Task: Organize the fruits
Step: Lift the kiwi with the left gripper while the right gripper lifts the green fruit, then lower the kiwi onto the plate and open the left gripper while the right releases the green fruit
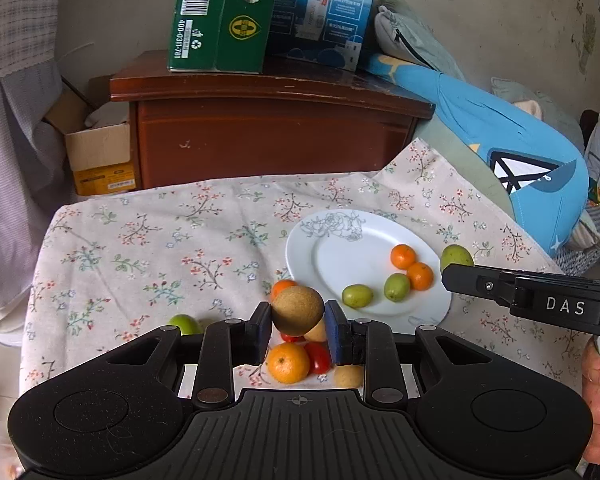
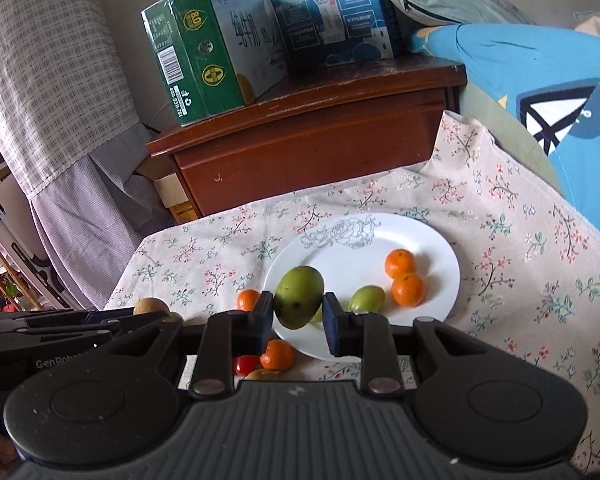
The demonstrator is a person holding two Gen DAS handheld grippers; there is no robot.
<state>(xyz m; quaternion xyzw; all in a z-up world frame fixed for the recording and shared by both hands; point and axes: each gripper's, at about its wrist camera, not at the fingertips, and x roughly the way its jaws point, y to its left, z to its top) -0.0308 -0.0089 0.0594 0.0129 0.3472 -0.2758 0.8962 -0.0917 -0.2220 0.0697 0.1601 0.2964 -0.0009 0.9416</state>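
My left gripper (image 1: 298, 314) is shut on a round brown fruit (image 1: 298, 309), held above a small heap of loose fruit: an orange (image 1: 288, 362), red tomatoes (image 1: 318, 356) and another orange (image 1: 282, 287). My right gripper (image 2: 298, 304) is shut on a green fruit (image 2: 299, 296) over the near edge of the white plate (image 2: 340, 264). On the plate lie two oranges (image 2: 400, 262) and a small green fruit (image 2: 366, 298). In the left wrist view the plate (image 1: 340, 256) holds two oranges (image 1: 403, 256) and two green fruits (image 1: 357, 295).
A flowered cloth (image 1: 140, 240) covers the table. Behind it stands a brown wooden cabinet (image 1: 268, 140) with a green carton (image 1: 220, 16) and a blue carton (image 1: 324, 12). A blue cushion (image 1: 520, 148) lies at the right. One green fruit (image 1: 185, 323) sits on the cloth at left.
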